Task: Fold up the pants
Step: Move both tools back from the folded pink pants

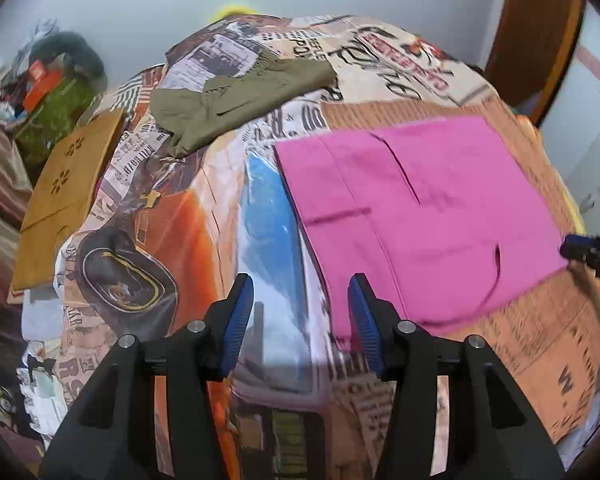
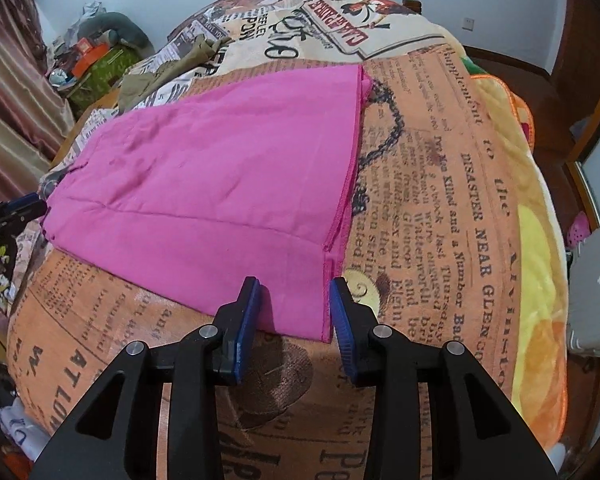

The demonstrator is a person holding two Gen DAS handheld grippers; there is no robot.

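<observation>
**Both tongs loose, pink pants flat on the bed**

On my left feed the left gripper (image 1: pixel 302 300) stands with its blue pads well apart and nothing between them; only the printed bedspread (image 1: pixel 204 216) shows in the gap, and the pink pants (image 1: pixel 420 216) lie just to its right. On my right feed the right gripper (image 2: pixel 294 300) has a narrower gap, set over the near corner of the pink pants (image 2: pixel 220 184). I see no cloth pinched between its pads.

The pants lie folded flat on the orange newsprint part of the spread. Only the left feed shows the pocket slits, a spread olive garment (image 1: pixel 236 100) farther back and a tan board (image 1: pixel 64 196). Only the right feed shows the hemmed edge (image 2: pixel 352 168) and the yellow blanket (image 2: pixel 536 240).
</observation>
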